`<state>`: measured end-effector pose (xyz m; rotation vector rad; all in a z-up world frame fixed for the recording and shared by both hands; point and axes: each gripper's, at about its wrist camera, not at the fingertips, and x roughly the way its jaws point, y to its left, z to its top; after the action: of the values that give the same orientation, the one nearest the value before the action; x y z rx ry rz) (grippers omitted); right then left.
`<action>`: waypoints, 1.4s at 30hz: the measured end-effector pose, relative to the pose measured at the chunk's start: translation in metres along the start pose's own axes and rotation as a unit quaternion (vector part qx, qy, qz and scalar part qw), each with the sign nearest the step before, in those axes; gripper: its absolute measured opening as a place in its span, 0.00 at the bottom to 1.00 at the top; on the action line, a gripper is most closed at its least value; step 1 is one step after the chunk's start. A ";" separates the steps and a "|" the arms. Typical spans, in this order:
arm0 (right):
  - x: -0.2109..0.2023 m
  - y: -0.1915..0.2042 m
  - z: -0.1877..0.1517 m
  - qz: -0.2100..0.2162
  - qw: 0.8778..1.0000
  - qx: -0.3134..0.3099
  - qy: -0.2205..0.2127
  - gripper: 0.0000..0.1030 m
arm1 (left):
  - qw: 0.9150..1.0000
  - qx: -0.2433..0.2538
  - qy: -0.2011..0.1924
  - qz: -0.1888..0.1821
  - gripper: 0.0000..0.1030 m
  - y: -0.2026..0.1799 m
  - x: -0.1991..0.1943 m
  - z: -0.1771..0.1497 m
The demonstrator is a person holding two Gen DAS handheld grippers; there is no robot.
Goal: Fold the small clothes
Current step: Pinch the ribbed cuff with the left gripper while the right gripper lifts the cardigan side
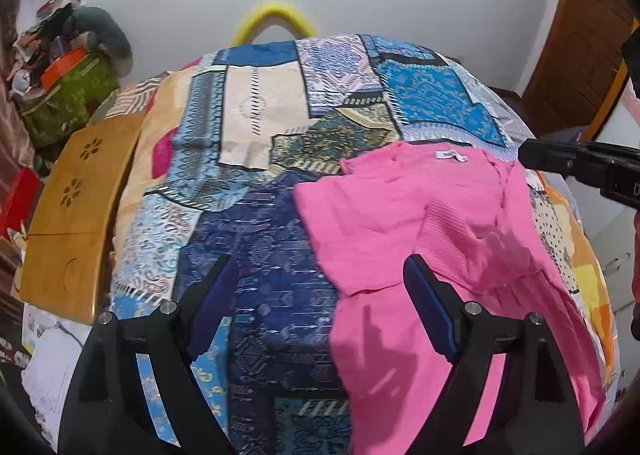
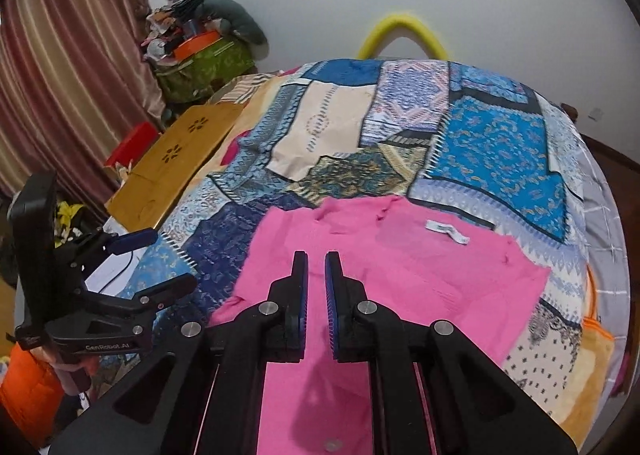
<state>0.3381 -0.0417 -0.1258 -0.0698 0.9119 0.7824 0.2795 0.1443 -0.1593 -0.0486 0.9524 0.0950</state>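
A small pink garment lies spread on the patchwork bedspread, with a white label near its far edge. It also shows in the right wrist view. My left gripper is open and empty above the bedspread, its right finger over the garment's left edge. My right gripper hovers over the pink garment with jaws nearly closed, a narrow gap between the pads, nothing held. The left gripper shows at the left of the right wrist view.
A wooden board lies at the bed's left edge. A green bag piled with clutter stands at the back left. A yellow curved tube leans on the white wall. A wooden door is at the right. Curtains hang at the left.
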 end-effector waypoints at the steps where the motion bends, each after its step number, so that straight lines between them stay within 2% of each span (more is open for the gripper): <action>1: -0.002 -0.003 -0.001 -0.003 1.000 0.003 0.000 0.07 | 1.000 0.004 0.001 -0.003 0.82 -0.005 0.002 0.001; 5: -0.009 -0.027 -0.010 -0.025 1.000 0.009 0.009 0.09 | 1.000 0.018 0.011 -0.014 0.82 -0.023 0.014 0.007; 10: -0.012 -0.062 -0.028 -0.049 0.998 0.021 0.022 0.25 | 0.998 0.024 0.034 -0.035 0.82 -0.045 0.038 0.017; 15: -0.006 -0.088 -0.050 -0.070 0.997 0.015 0.043 0.35 | 0.996 0.026 0.065 -0.046 0.82 -0.061 0.069 0.022; 20: 0.006 -0.102 -0.069 -0.067 0.996 0.007 0.059 0.37 | 0.994 0.031 0.089 -0.058 0.81 -0.073 0.092 0.020; 25: 0.021 -0.112 -0.084 -0.062 0.995 0.010 0.076 0.37 | 0.989 0.020 0.122 -0.086 0.64 -0.081 0.112 0.014; 27: 0.025 -0.115 -0.090 -0.059 0.995 0.014 0.080 0.37 | 0.989 0.019 0.120 -0.086 0.61 -0.085 0.114 0.013; 29: 0.028 -0.120 -0.093 -0.054 0.995 0.018 0.084 0.37 | 0.989 0.024 0.115 -0.089 0.50 -0.090 0.112 0.014; 31: 0.031 -0.123 -0.096 -0.052 0.995 0.024 0.086 0.37 | 0.988 0.029 0.116 -0.098 0.32 -0.096 0.110 0.015; 32: 0.032 -0.125 -0.098 -0.051 0.994 0.027 0.088 0.37 | 0.988 0.032 0.116 -0.099 0.27 -0.099 0.109 0.015; 33: 0.033 -0.127 -0.100 -0.050 0.994 0.031 0.090 0.37 | 0.987 0.035 0.116 -0.102 0.17 -0.102 0.108 0.015; 34: 0.035 -0.128 -0.101 -0.049 0.994 0.034 0.091 0.40 | 0.987 0.033 0.118 -0.104 0.13 -0.104 0.107 0.016; 37: 0.037 -0.131 -0.106 -0.048 0.994 0.045 0.092 0.47 | 0.989 0.031 0.106 -0.095 0.11 -0.110 0.100 0.018; 42: 0.037 -0.135 -0.108 -0.041 0.993 0.057 0.094 0.48 | 0.995 0.039 0.054 -0.072 0.11 -0.109 0.073 0.030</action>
<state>0.3636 -0.1581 -0.2562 -0.0810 1.1236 0.6533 0.3573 0.0424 -0.2014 -0.0509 1.0572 -0.0794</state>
